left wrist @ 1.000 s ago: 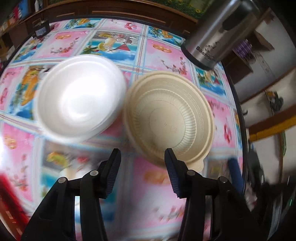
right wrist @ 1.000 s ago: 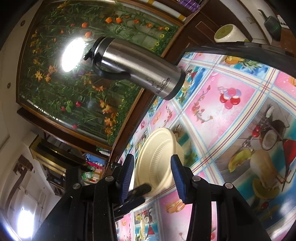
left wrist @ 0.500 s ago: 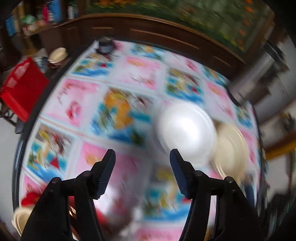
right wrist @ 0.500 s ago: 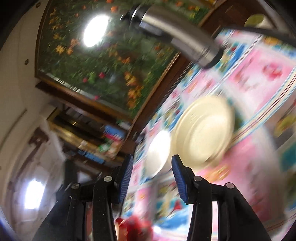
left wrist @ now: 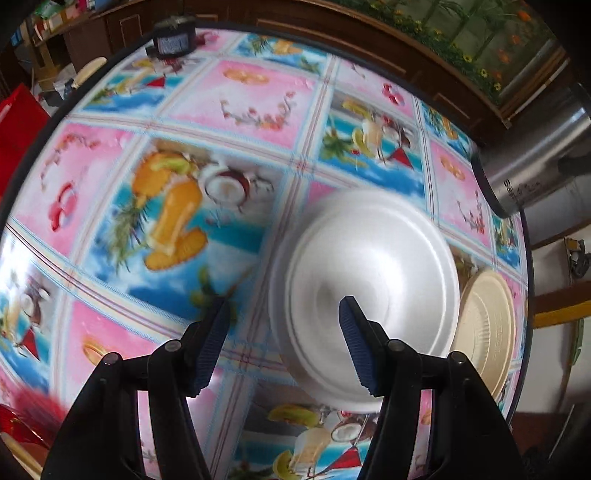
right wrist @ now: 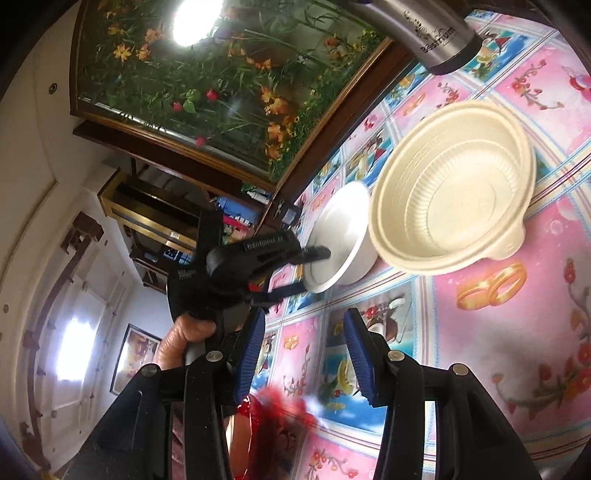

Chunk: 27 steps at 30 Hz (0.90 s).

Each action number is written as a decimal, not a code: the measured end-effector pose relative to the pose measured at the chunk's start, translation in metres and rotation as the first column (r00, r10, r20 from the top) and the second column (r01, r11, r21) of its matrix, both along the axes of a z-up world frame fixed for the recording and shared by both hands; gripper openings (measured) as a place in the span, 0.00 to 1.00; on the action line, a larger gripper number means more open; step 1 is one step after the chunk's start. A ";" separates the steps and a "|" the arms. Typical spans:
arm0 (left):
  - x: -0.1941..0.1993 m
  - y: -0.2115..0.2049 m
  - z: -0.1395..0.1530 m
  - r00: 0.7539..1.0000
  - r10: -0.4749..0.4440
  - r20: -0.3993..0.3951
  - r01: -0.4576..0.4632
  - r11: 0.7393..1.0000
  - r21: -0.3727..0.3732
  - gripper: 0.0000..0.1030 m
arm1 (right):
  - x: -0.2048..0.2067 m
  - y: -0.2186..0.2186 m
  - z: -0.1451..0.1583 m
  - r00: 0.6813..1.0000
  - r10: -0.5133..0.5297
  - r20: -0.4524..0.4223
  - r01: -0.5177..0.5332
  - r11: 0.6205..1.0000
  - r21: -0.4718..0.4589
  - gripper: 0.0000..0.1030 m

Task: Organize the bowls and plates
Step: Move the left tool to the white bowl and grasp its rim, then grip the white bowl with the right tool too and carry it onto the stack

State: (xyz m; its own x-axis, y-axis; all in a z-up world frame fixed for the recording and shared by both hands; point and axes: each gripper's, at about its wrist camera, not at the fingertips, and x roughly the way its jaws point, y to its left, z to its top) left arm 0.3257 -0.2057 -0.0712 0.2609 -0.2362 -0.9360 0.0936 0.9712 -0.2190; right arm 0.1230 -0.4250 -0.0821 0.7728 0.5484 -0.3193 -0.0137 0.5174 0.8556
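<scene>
A white foam bowl [left wrist: 369, 280] sits on the patterned tablecloth, with stacked cream plastic bowls [left wrist: 487, 325] touching its right side. My left gripper [left wrist: 284, 343] is open, its right finger over the white bowl's near rim and its left finger over bare cloth. In the right wrist view the cream bowls [right wrist: 454, 199] and white bowl [right wrist: 340, 236] lie ahead. My right gripper [right wrist: 306, 354] is open and empty above the cloth. The left gripper [right wrist: 295, 266] shows there, its fingers straddling the white bowl's rim.
A steel thermos [left wrist: 535, 155] stands at the table's right back edge, also in the right wrist view [right wrist: 428, 33]. A dark jar [left wrist: 171, 38] sits at the far edge. Something red and shiny [right wrist: 280, 417] lies blurred below my right gripper. A wooden framed flower picture lines the back.
My left gripper swung left away from the bowls, then came back to the white bowl's rim. My right gripper tilted down and drew back, bringing both bowls and the left gripper into view.
</scene>
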 end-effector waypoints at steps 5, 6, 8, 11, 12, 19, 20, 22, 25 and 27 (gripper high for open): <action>-0.013 0.004 -0.003 0.999 -0.025 -0.036 0.025 1.000 -0.014 0.15 | -0.001 -0.008 0.000 0.999 -0.033 -0.013 0.033 0.999 -0.008 0.45; -0.016 0.004 -0.001 0.999 -0.027 -0.033 0.027 0.999 -0.020 0.13 | -0.001 -0.009 0.000 0.999 -0.038 -0.013 0.037 0.999 -0.009 0.45; -0.027 0.001 0.006 0.998 -0.064 -0.011 0.063 0.998 -0.002 0.12 | 0.001 -0.010 0.000 0.999 -0.046 -0.015 0.046 0.999 -0.013 0.45; -0.051 -0.004 0.011 0.992 -0.126 -0.021 0.126 0.992 0.016 0.11 | 0.003 -0.011 -0.002 0.998 -0.045 -0.032 0.044 0.999 -0.011 0.45; -0.058 -0.007 0.012 0.989 -0.145 -0.023 0.146 0.989 0.027 0.11 | 0.003 -0.012 -0.003 0.998 -0.047 -0.041 0.047 0.999 -0.011 0.45; -0.118 0.000 0.010 0.977 -0.205 -0.060 0.206 0.978 0.021 0.11 | 0.003 -0.011 -0.004 0.995 -0.035 -0.089 0.034 0.999 -0.012 0.45; -0.126 0.004 0.010 0.977 -0.202 -0.068 0.204 0.979 0.011 0.11 | 0.000 -0.010 -0.003 0.995 -0.038 -0.097 0.036 0.999 -0.024 0.45; -0.140 0.010 0.011 0.976 -0.208 -0.071 0.208 0.978 -0.004 0.11 | -0.008 -0.010 0.001 0.994 -0.053 -0.097 0.050 0.998 -0.031 0.45; -0.161 0.019 0.017 0.975 -0.215 -0.055 0.215 0.977 -0.015 0.11 | -0.034 -0.007 0.008 0.995 -0.069 -0.072 0.066 0.997 -0.041 0.45; -0.175 0.024 0.019 0.974 -0.223 -0.046 0.222 0.975 -0.020 0.11 | -0.052 -0.005 0.010 0.993 -0.097 -0.073 0.092 0.993 -0.071 0.45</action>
